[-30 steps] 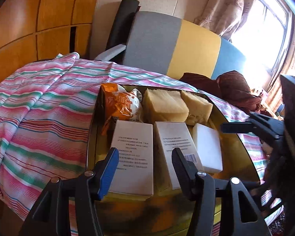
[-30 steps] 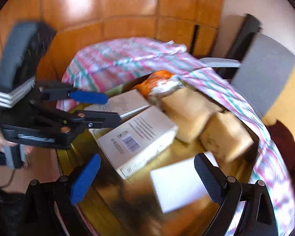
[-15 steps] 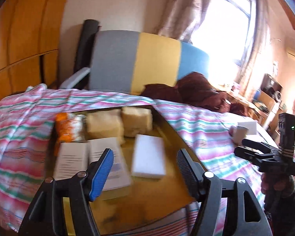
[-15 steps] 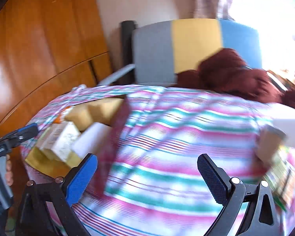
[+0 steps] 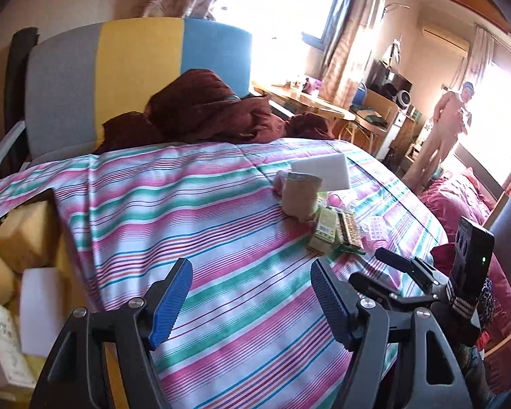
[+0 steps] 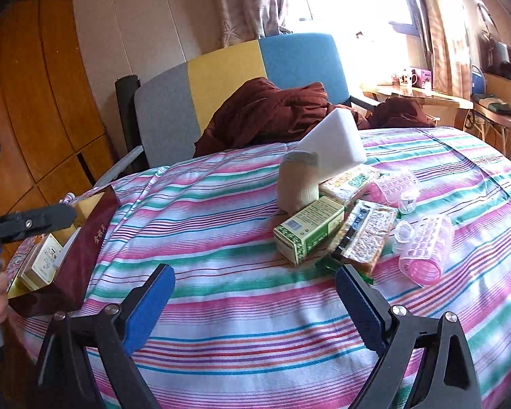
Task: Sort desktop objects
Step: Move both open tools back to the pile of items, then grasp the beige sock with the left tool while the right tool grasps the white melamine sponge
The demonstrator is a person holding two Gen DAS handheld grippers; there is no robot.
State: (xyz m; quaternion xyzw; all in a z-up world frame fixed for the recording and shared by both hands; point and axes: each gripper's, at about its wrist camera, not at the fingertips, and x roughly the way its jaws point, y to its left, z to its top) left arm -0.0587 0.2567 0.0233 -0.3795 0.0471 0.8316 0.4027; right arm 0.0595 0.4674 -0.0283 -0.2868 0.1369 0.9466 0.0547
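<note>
Swinging from the box (image 6: 75,248), both empty tools now face the clutter (image 6: 344,211).

A striped cloth (image 6: 221,238) covered the table. A box (image 6: 71,248) sat at its left edge with small cartons (image 6: 44,262) inside. Well right of it lay a cluster: a paper roll (image 6: 298,184) upright, a foam block (image 6: 334,146) leaning behind it, a carton (image 6: 308,233) in front, a blister pack (image 6: 368,235) just right of that, hair rollers (image 6: 426,248) farthest right. A chair (image 6: 221,78) stood behind the table, a bundled garment (image 6: 272,112) on it.
</note>
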